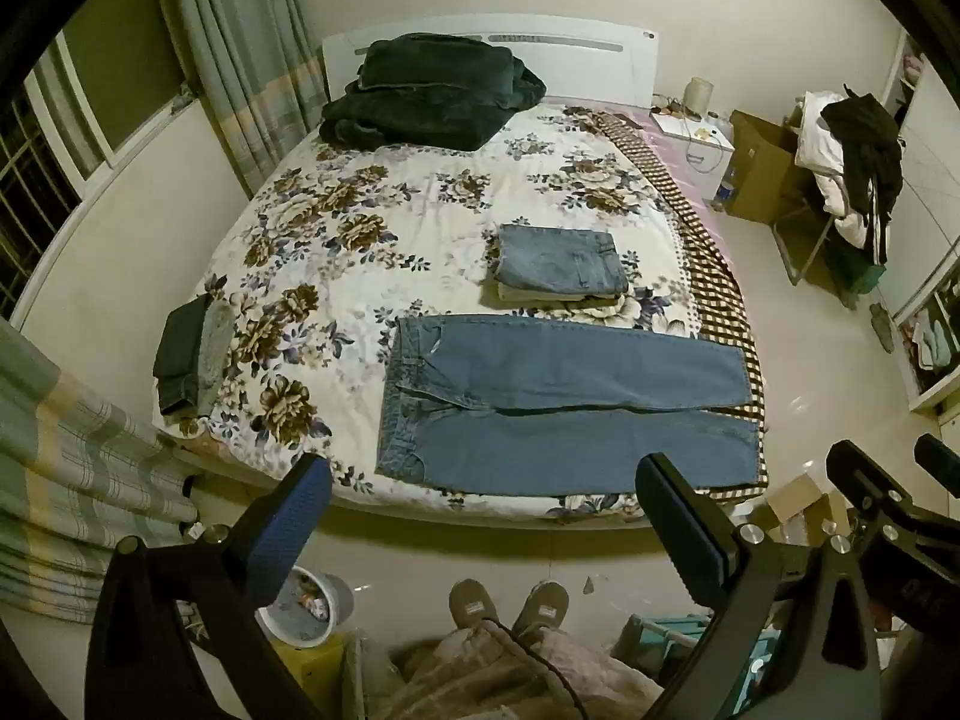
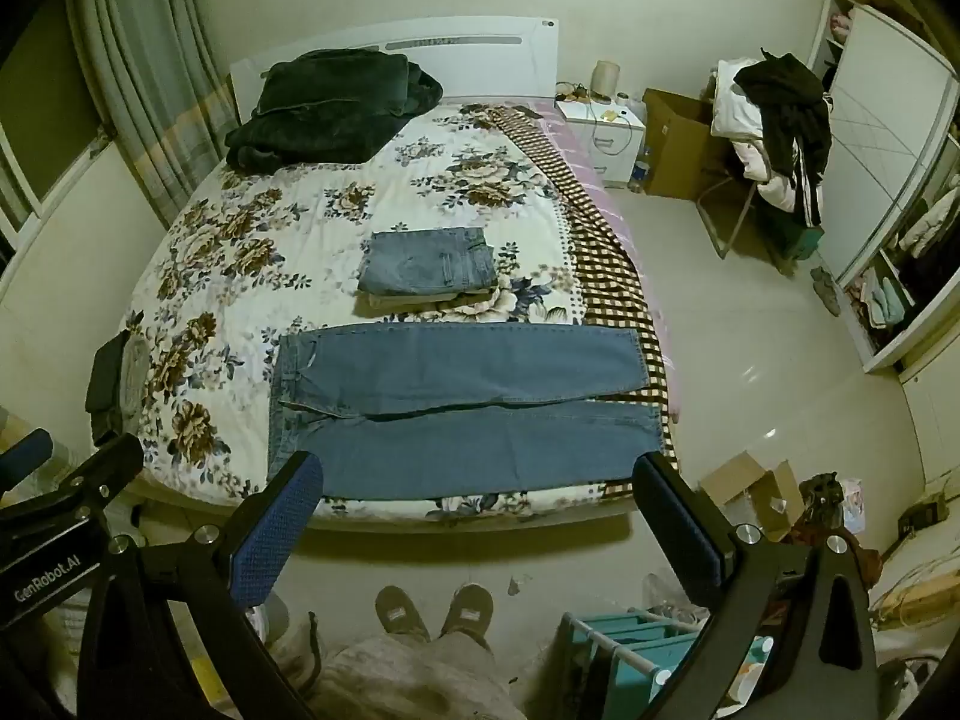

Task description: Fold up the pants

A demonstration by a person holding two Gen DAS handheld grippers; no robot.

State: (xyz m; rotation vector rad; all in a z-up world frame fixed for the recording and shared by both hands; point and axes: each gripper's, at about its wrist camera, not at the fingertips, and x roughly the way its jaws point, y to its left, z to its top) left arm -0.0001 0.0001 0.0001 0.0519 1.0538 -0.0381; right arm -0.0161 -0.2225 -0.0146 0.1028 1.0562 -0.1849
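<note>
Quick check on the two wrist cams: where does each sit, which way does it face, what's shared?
Left wrist: on the left gripper, angled down at the bed; own open fingers, right gripper, slippers show.
Right wrist: on the right gripper, same downward look; own open fingers, left gripper's edge, slippers show.
Shared: flat jeans, folded jeans, dark blanket, nightstand.

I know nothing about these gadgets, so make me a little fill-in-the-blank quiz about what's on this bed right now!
1. The unfolded jeans lie flat with the waistband toward the ____ side of the picture.
2. The folded jeans rest on top of a folded ____-coloured garment.
3. Jaws of the left gripper and right gripper stand ____.
4. The dark green blanket sits near the white ____.

Missing words: left; beige; open; headboard
</note>
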